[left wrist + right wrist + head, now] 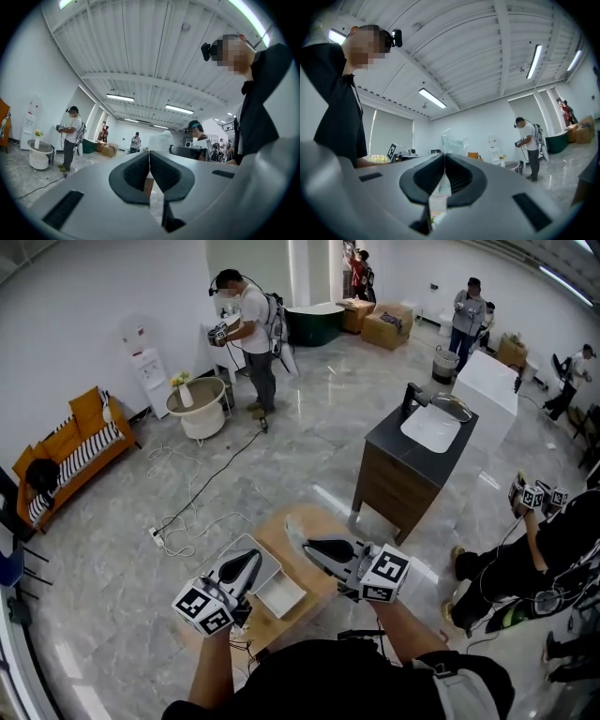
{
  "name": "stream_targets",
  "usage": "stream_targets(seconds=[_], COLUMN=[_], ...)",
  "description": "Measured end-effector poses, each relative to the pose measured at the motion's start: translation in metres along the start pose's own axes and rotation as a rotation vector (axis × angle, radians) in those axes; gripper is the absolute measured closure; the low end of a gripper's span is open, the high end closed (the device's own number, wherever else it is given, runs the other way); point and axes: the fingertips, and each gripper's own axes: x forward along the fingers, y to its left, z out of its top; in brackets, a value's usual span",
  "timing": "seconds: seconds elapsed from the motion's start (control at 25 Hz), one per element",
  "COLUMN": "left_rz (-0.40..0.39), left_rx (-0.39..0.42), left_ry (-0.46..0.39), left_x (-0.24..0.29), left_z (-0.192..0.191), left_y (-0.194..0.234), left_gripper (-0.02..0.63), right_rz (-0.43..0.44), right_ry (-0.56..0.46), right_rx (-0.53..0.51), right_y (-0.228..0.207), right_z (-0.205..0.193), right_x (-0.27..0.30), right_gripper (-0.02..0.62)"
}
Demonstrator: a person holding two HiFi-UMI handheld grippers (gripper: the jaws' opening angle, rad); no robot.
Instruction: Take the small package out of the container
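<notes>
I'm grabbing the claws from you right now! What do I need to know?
Left claw: shut, nothing in it, hovering over the white container.
Right claw: shut on the small package, a clear bag pinched by one edge and held in the air above the wooden table.
Done: the package is out of the container.
Left to do: probably set the package down on the table beside the container, then open the right claw.

Container (270, 563) on table (311, 585) L side, small box (281, 596) just R of it
</notes>
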Motion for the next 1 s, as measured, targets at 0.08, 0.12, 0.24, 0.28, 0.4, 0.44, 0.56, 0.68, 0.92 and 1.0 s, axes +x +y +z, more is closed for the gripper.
stream_targets(seconds=[0.08,0.12,0.24,0.28,0.4,0.44,0.56,0.68,0.92,1.0], left_rz=[-0.012,-0.02,-0.028,-0.027,-0.024,-0.023,-0.014,-0.014,-0.059,-0.073], left_rx=[0.004,0.011,0.016,0.013,0.006,0.005,-0.003,-0.013,-0.009,-0.012], left_ry=[-0.01,-0.011,-0.008,-0.007,-0.013,-0.017,-0.02,-0.017,-0.015,-0.013], left_x=[0.001,0.002,0.006,0.007,0.006,0.005,0.0,-0.002,0.0,0.005], left_z=[-0.001,-0.002,-0.001,0.0,0.002,0.002,0.004,0.002,-0.006,-0.007], left_y=[-0.004,-0.007,-0.014,-0.016,-0.018,-0.017,-0.017,-0.018,-0.035,-0.04], left_gripper=[0.588,0.588,0.588,0.588,0.588,0.588,0.588,0.588,0.588,0.588], right_rz=[0.0,-0.001,-0.002,-0.002,-0.002,-0.004,-0.013,-0.023,-0.029,-0.037], right_ry=[-0.003,-0.005,-0.014,-0.017,-0.014,-0.012,-0.015,-0.023,-0.033,-0.034], right_rx=[0.015,0.018,0.014,0.012,0.005,0.005,0.009,0.006,-0.02,-0.021], right_y=[0.004,0.006,0.01,0.011,0.013,0.013,0.015,0.017,0.032,0.032], right_z=[-0.002,-0.002,0.0,0.002,0.005,0.005,0.004,0.004,0.005,0.004], right_x=[-0.003,-0.004,-0.006,-0.007,-0.011,-0.012,-0.015,-0.02,-0.034,-0.039], right_gripper=[0.575,0.575,0.575,0.575,0.575,0.575,0.575,0.575,0.575,0.575])
